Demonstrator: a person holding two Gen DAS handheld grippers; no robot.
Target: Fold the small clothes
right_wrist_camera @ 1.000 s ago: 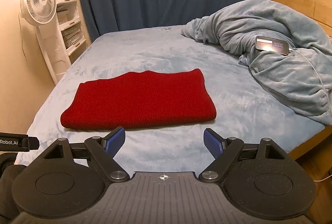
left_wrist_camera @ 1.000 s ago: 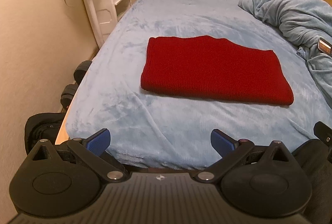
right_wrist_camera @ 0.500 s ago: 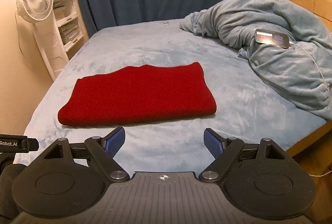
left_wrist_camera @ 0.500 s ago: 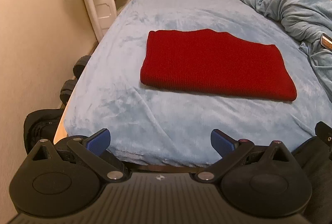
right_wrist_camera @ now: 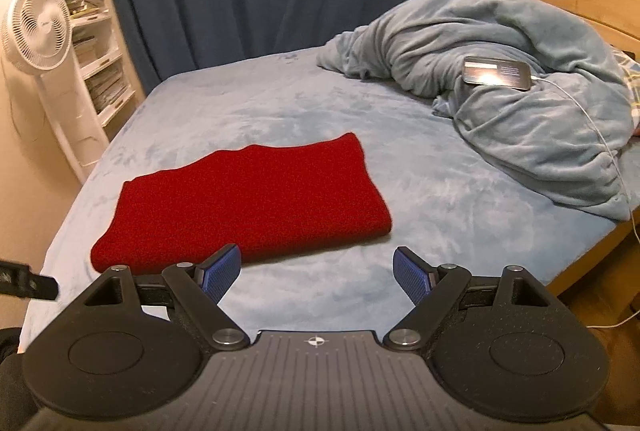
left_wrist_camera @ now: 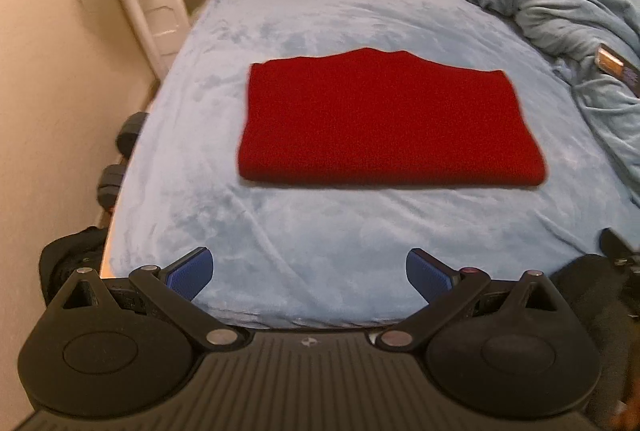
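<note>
A red knitted garment (left_wrist_camera: 384,123) lies folded into a flat rectangle in the middle of the light blue bed (left_wrist_camera: 320,243); it also shows in the right wrist view (right_wrist_camera: 248,207). My left gripper (left_wrist_camera: 310,275) is open and empty, held above the bed's near edge, short of the garment. My right gripper (right_wrist_camera: 318,275) is open and empty, just in front of the garment's near edge, with its left blue pad (right_wrist_camera: 222,273) overlapping the cloth in the view.
A bunched blue blanket (right_wrist_camera: 500,103) with a phone (right_wrist_camera: 498,73) and its cable lies at the right of the bed. A white fan (right_wrist_camera: 38,27) and shelves (right_wrist_camera: 92,43) stand at the left wall. Dumbbells (left_wrist_camera: 120,159) lie on the floor beside the bed. Dark curtains hang behind.
Both grippers have shifted; the left view now faces the garment more squarely, and the right gripper has moved closer to the garment's near edge. The garment has not moved. Both stay open.
</note>
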